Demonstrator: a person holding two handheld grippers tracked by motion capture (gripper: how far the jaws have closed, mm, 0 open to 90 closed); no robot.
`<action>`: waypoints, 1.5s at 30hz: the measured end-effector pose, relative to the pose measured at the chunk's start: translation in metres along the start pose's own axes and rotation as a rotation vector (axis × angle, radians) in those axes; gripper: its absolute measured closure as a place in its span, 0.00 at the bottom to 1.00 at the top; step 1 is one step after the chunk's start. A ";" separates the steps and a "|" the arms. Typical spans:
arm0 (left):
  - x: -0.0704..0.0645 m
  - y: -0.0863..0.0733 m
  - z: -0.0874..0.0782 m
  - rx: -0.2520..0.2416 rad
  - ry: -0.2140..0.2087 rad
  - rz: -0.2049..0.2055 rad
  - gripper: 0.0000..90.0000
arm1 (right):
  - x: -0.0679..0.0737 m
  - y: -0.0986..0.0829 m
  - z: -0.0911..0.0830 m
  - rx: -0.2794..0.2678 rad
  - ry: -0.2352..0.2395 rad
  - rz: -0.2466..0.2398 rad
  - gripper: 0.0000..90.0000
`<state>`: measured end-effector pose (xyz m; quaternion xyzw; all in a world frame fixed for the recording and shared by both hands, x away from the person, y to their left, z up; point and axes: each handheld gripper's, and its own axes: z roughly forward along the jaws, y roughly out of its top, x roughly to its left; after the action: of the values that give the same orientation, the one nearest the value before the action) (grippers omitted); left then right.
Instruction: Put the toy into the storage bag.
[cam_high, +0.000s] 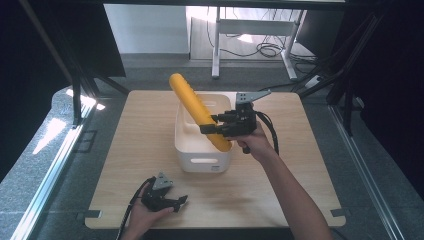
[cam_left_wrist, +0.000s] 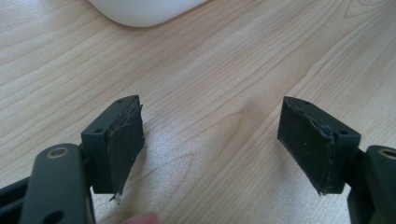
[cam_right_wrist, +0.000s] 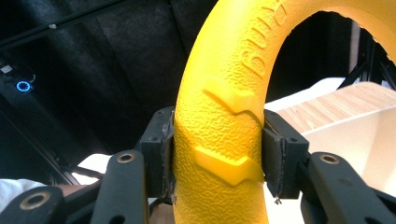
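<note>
A yellow ring (cam_high: 196, 109) with a rough textured surface hangs tilted over a white bin (cam_high: 202, 150) in the middle of the wooden table. My right gripper (cam_high: 214, 126) is shut on the ring's lower part, above the bin's right side. In the right gripper view the yellow ring (cam_right_wrist: 224, 135) is pinched between both pads, with raised arrow marks and letters on it. My left gripper (cam_high: 177, 204) rests low near the table's front edge, open. In the left gripper view its fingertips (cam_left_wrist: 122, 144) stand wide apart over bare wood, my left gripper (cam_left_wrist: 212, 149) holding nothing.
The white bin's rounded corner (cam_left_wrist: 140, 11) shows at the top of the left gripper view. The wooden table (cam_high: 145, 135) has free room left and right of the bin. Dark curtains and metal frame legs (cam_high: 216, 45) stand beyond the table's far edge.
</note>
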<state>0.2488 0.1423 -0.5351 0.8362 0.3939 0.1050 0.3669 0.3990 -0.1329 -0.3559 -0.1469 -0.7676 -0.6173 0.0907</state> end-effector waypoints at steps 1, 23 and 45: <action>0.000 0.000 0.000 0.001 -0.001 0.001 0.25 | -0.001 -0.001 0.001 0.005 -0.003 0.004 0.57; -0.001 0.000 0.001 0.007 -0.004 0.000 0.25 | -0.026 -0.025 -0.023 -0.026 -0.110 -0.006 0.52; -0.001 0.000 0.001 0.009 -0.005 0.002 0.25 | -0.012 -0.024 -0.023 -0.062 -0.126 -0.047 0.41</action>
<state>0.2483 0.1413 -0.5354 0.8383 0.3927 0.1017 0.3642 0.4010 -0.1619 -0.3771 -0.1700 -0.7554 -0.6324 0.0231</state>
